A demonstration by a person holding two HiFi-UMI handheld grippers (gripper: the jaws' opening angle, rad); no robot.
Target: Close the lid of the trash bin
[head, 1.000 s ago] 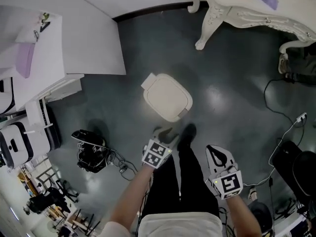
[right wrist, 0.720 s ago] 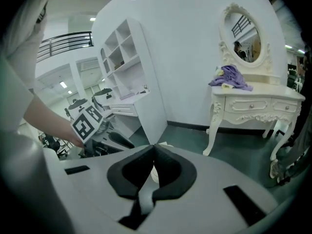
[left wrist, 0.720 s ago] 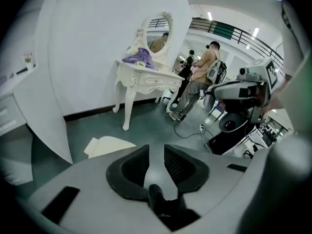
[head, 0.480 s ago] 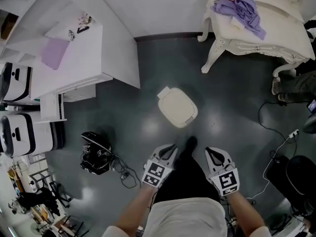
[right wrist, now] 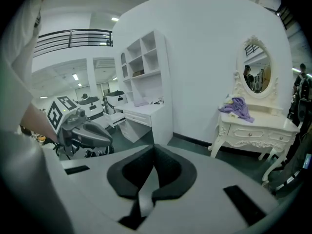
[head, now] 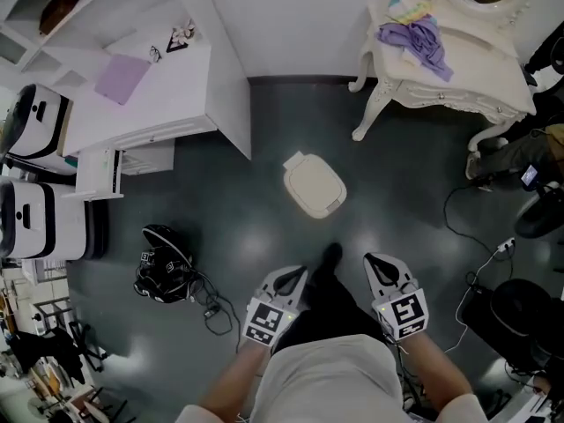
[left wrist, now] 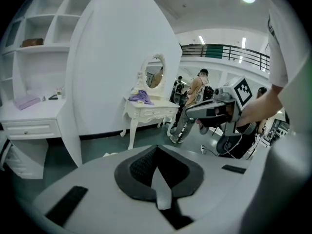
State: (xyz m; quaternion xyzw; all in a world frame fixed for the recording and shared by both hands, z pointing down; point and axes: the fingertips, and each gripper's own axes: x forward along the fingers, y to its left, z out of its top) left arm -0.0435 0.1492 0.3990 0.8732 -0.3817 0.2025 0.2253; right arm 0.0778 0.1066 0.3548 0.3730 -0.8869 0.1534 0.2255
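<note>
Trash bin sits on the floor, lid down flat on it. Left gripper: jaws have just been closing and are now fully together, nothing between them. Right gripper: jaws together, empty. Both are on the person's side of the bin, well apart from it, one to each side.
</note>
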